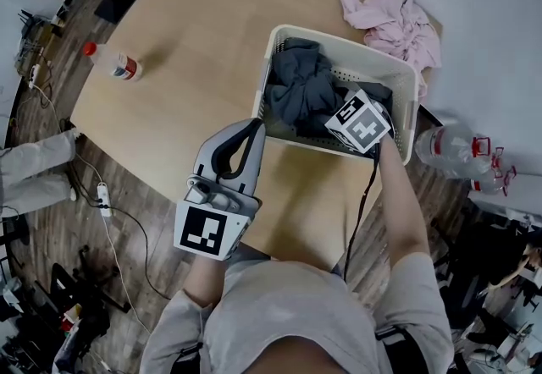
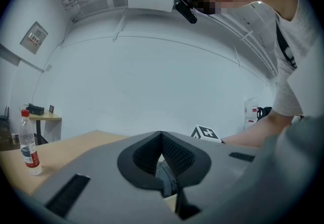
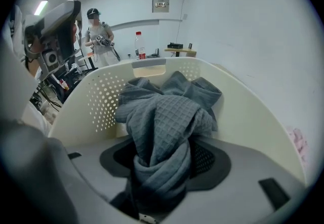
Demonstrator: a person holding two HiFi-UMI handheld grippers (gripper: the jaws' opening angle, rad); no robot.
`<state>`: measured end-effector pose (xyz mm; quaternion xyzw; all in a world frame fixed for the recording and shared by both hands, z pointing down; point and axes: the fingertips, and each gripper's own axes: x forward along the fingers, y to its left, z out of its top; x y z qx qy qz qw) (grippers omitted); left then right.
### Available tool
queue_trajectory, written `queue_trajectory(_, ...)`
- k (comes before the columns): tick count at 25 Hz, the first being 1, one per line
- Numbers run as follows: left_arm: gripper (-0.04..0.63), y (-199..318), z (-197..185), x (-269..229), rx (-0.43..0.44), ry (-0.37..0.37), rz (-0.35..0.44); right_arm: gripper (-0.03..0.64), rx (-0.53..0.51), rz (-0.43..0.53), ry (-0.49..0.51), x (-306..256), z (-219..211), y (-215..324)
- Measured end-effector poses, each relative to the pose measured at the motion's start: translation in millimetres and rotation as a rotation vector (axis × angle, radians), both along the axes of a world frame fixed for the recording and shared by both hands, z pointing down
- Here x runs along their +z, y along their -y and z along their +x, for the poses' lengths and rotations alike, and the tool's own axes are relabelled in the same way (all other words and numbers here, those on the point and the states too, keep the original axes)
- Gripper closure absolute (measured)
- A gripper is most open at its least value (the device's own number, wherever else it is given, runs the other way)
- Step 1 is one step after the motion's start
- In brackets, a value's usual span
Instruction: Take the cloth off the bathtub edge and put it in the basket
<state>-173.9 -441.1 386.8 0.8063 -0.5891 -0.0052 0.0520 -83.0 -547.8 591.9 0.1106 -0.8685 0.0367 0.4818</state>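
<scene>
right gripper view, hand-held gripper (image 3: 165, 156) open round cloth (image 3: 161, 116)

1. Grey plastic two-jaw left gripper (image 1: 256, 123) (image 2: 161, 137), marker cube at its rear: held level, jaws closed tip to tip, nothing between them.
2. Matching right gripper (image 1: 351, 122) (image 3: 162, 159): tilted steeply down, jaws spread wide, a bunched grey waffle-weave cloth (image 3: 164, 132) between them.
3. Bare right forearm (image 1: 403, 211): stretched forward.
4. Left forearm (image 1: 201, 281): kept close to the torso.
</scene>
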Motion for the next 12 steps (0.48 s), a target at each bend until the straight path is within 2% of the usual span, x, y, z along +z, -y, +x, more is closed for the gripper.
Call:
queue_trajectory(5, 0.598, -6.5, -2.2, -6.8, 0.005, 0.024, 0.019, 0.344, 0.006, 0.008, 0.037, -21.6, 3.1, -6.4)
queue_trajectory(8, 0.598, -9.5, 0.6, -11.3, 0.011, 0.021, 0.028, 0.353, 0.04, 0.027, 0.097, -40.5, 7.3, -9.0)
queue_trajectory(10, 0.598, -12.4, 4.8, -16.1, 0.027, 0.02, 0.045, 0.385, 0.09, 0.034, 0.169, -58.0, 10.1, -9.0)
queue_trajectory(12, 0.598, -15.3, 9.2, -20.8, 0.04, 0.019, 0.058, 0.451, 0.141, 0.032, 0.239, -74.4, 13.4, -10.7)
